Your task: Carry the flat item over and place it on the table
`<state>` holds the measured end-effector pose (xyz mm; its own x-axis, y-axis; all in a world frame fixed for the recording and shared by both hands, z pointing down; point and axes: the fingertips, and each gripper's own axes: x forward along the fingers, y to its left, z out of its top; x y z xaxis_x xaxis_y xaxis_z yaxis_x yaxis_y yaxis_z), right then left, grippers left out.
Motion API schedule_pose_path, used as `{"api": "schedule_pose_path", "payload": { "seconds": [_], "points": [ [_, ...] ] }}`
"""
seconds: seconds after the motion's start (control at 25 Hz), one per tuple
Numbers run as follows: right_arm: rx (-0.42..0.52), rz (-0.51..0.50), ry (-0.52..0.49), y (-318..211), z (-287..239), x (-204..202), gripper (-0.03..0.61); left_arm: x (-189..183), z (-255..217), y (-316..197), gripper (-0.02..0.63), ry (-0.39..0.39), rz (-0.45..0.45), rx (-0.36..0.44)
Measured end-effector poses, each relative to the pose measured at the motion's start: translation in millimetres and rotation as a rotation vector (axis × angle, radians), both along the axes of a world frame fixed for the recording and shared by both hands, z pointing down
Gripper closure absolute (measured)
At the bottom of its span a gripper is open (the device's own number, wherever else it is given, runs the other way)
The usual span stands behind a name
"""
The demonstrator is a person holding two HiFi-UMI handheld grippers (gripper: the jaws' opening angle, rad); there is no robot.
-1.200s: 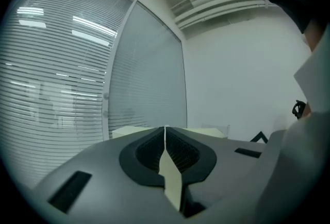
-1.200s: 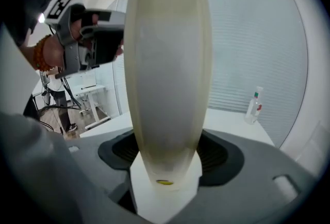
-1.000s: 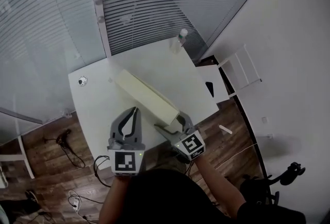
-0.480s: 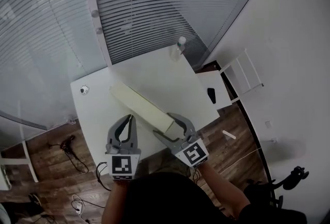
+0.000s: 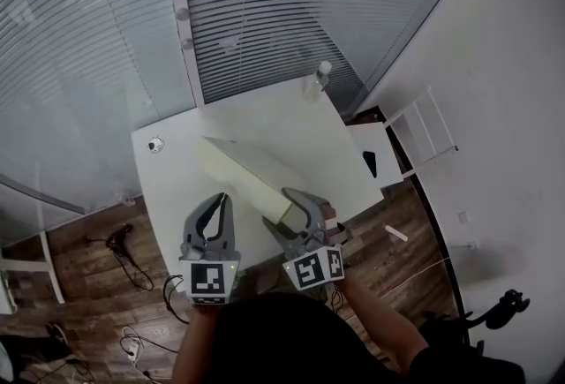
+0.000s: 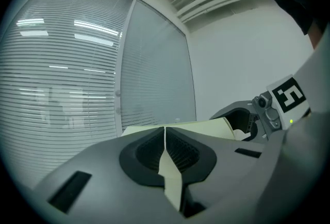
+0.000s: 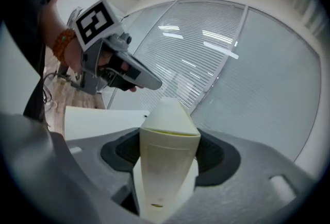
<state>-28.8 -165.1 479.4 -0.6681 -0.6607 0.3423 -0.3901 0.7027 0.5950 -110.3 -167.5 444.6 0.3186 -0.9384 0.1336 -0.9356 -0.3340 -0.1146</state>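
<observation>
A long, flat, pale yellow item (image 5: 250,172) hangs tilted over the white table (image 5: 291,122), its wide face showing. My left gripper (image 5: 223,199) is shut on the item's thin side edge (image 6: 170,176); the sheet (image 6: 206,127) stretches away beyond the jaws. My right gripper (image 5: 297,202) is shut on the item's near end (image 7: 167,166), which fills the gap between its jaws. The right gripper (image 6: 252,115) also shows in the left gripper view, and the left gripper (image 7: 124,71) in the right gripper view.
A clear bottle (image 5: 316,80) stands at the table's far corner, and a small round object (image 5: 156,145) lies near its left edge. A white chair (image 5: 424,131) with a dark phone (image 5: 370,163) stands to the right. Cables (image 5: 132,267) lie on the wooden floor, and blinds cover the windows behind.
The item has tipped from lying nearly flat to a slant that shows its wide face. The right gripper has rolled with it. The left gripper stays at its side edge.
</observation>
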Motion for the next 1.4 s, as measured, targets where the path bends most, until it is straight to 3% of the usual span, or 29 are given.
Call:
{"api": "schedule_pose_path", "payload": {
  "seconds": [0.2,0.72,0.88,1.12,1.4],
  "points": [
    [0.094,-0.054,0.141,8,22,-26,0.290,-9,-2,3,0.612,0.006,-0.009,0.010],
    [0.172,-0.197,0.317,16,79,-57,0.296,-38,13,3,0.612,0.022,-0.078,-0.016],
    [0.153,-0.205,0.315,19,83,-58,0.296,-51,28,3,0.612,0.031,-0.101,-0.052],
    [0.117,-0.263,0.421,32,132,-51,0.281,-55,35,6,0.612,0.032,-0.108,-0.072],
    [0.073,-0.318,0.458,42,160,-58,0.270,-56,41,7,0.612,0.028,-0.099,-0.081]
  ]
}}
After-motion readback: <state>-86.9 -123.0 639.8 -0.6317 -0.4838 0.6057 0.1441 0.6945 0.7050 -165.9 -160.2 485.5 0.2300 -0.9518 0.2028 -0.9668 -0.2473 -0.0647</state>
